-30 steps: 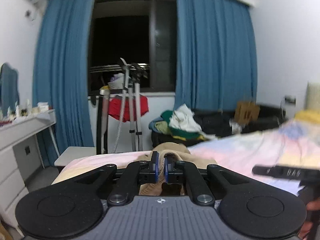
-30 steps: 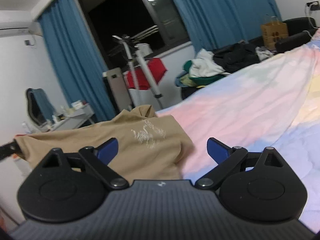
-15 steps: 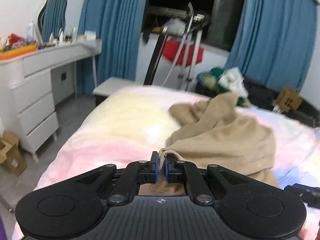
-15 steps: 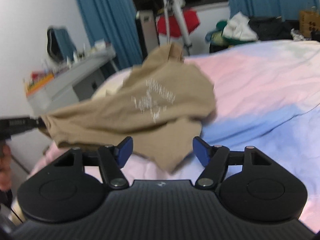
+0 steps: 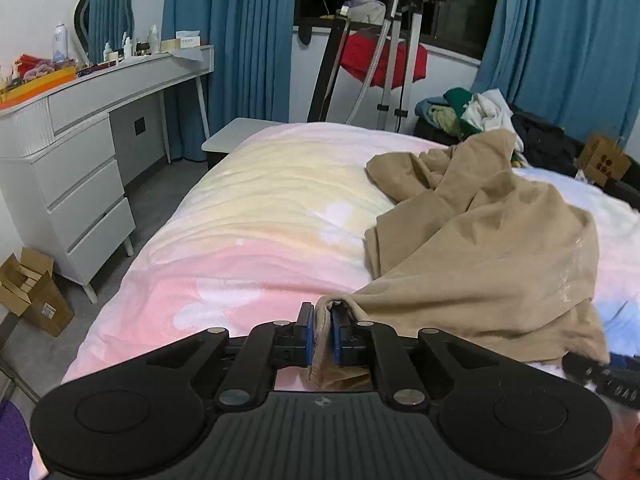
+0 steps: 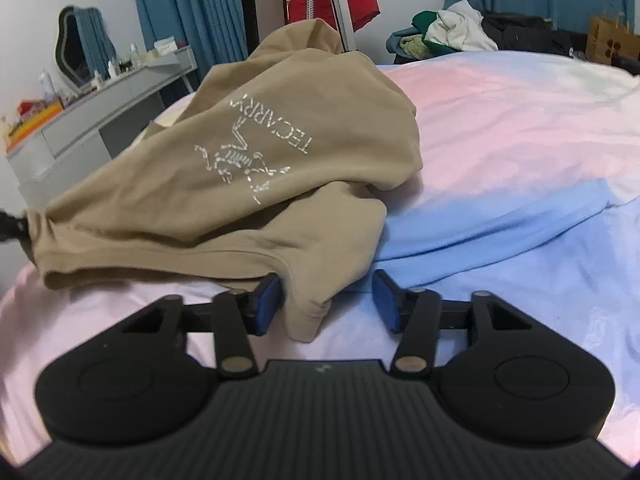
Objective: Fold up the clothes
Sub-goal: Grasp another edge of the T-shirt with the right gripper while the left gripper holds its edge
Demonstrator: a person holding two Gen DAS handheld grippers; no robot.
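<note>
A tan sweatshirt point(image 5: 492, 248) with a silver printed logo point(image 6: 248, 156) lies crumpled on the pastel bedspread point(image 5: 256, 240). My left gripper point(image 5: 320, 334) is shut on one corner of its hem, and the cloth bunches between the blue pads. In the right wrist view the same garment point(image 6: 280, 184) stretches to the left, where the left gripper's black tip point(image 6: 10, 226) holds it. My right gripper point(image 6: 326, 304) is open, and another hem corner hangs between its blue fingers, close to the left one. The right gripper's tip point(image 5: 608, 376) shows at the lower right of the left wrist view.
A white dresser point(image 5: 80, 168) with bottles stands left of the bed, cardboard boxes point(image 5: 32, 292) on the floor beside it. Beyond the bed's far end are a drying rack point(image 5: 380, 60) with a red cloth, a clothes pile point(image 5: 476, 112), a brown paper bag point(image 6: 612, 40) and blue curtains point(image 5: 240, 40).
Both grippers have dropped towards the bed. The sweatshirt, held up a second ago, now lies spread on the bedspread. The right gripper has come up to a hem corner, still open.
</note>
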